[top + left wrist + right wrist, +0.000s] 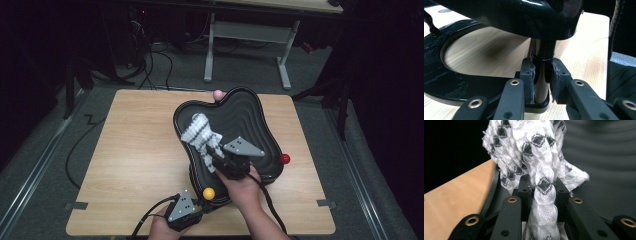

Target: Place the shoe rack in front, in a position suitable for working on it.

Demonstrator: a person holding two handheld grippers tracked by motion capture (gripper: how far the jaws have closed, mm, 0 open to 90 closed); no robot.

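One wooden desk point(135, 165) is listed, bearing a glossy black wavy-rimmed tray point(260, 125) on a stand, whose post point(543, 75) is pinched between the left gripper point(192, 212) fingers point(527, 80). Over the tray, a white-and-black patterned cloth point(197, 132) is held bunched by the right gripper point(215, 150) fingers point(524, 192). It is judged soft, light and limp, best gripped at a gathered fold.

Your left tool point(197, 204) and right tool point(216, 150) are black, and each carries a grey three-cornered plate on top dotted with small dark holes. Brass-ringed rivets and dark screw holes mark the linkage bars behind the jaws. A black cable trails from each tool. Your forearms are bare, with no sleeves.
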